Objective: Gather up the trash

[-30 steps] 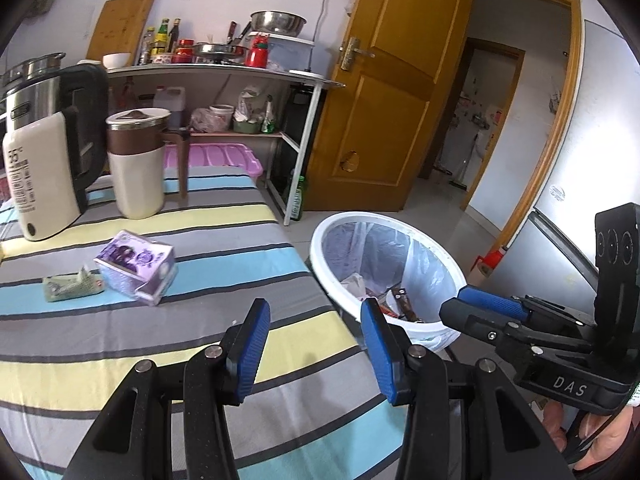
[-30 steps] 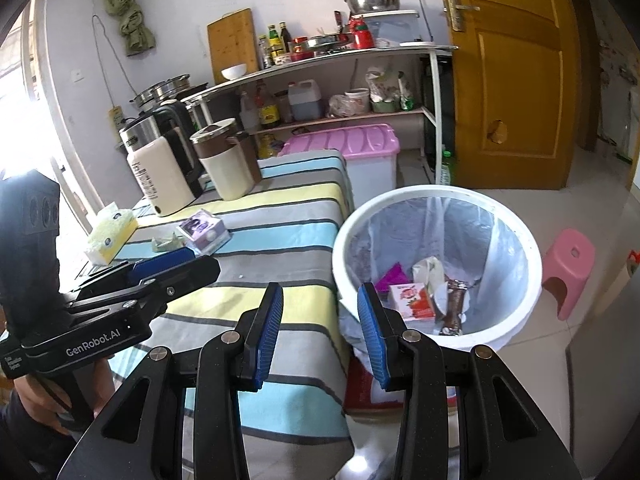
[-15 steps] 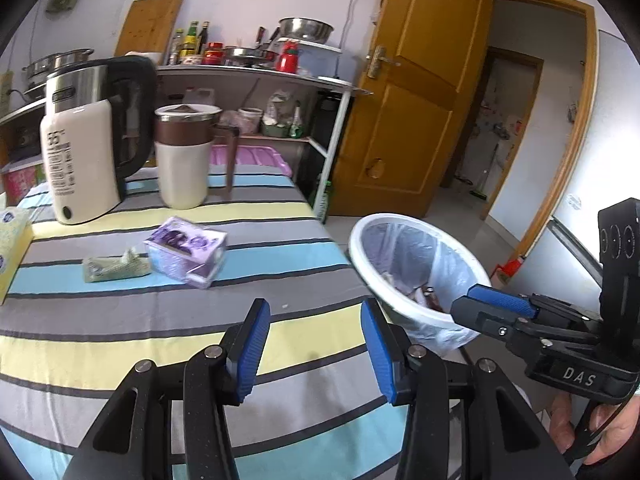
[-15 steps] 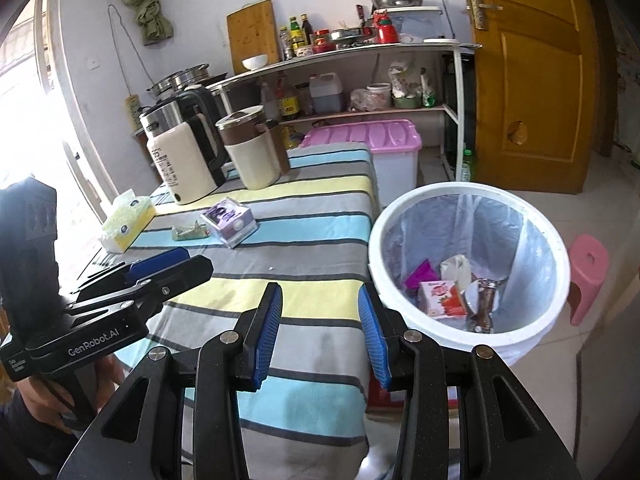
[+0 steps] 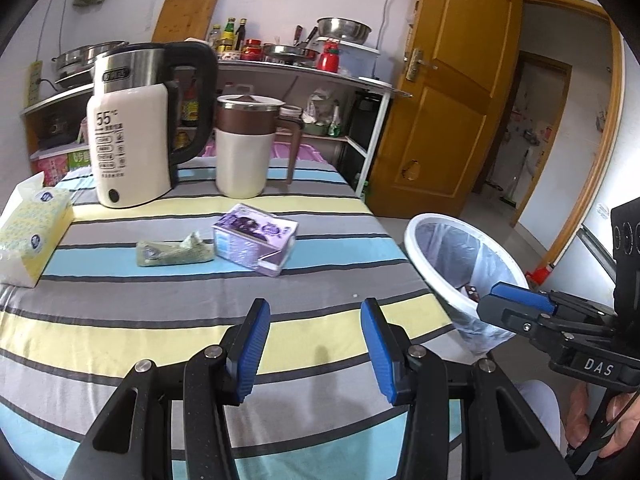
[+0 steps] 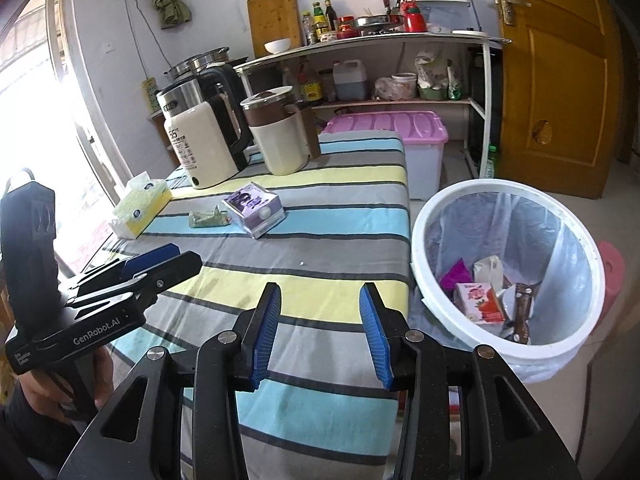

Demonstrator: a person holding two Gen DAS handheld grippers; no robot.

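Blue-padded and black-framed, the left gripper hangs over the near part of the striped cloth-covered table with its jaws wide apart and nothing between them. The right gripper is the same: spread wide, empty, low over the table's near edge.

Over the last second both cameras have swung away from the white bin lined with a clear plastic bag and back toward the table. In the left wrist view the bin has slid out to the right of the jaws, and the remaining litter now lies ahead of the fingers. In the right wrist view the bin sits to the right of the gripper, holding a pink carton, a brown wrapper and other scraps.

Ahead of the left gripper, slightly to its left, lies a crumpled green wrapper. Just beside it, directly ahead, is a purple drink carton lying on its side; whether the two touch I cannot tell. Beyond them stand a cream and steel electric kettle and a cream jug with a brown lid, and far to the left is a yellow tissue box.

The turn suggests a drop is finished and the next pickup is starting, with two pieces of trash left.
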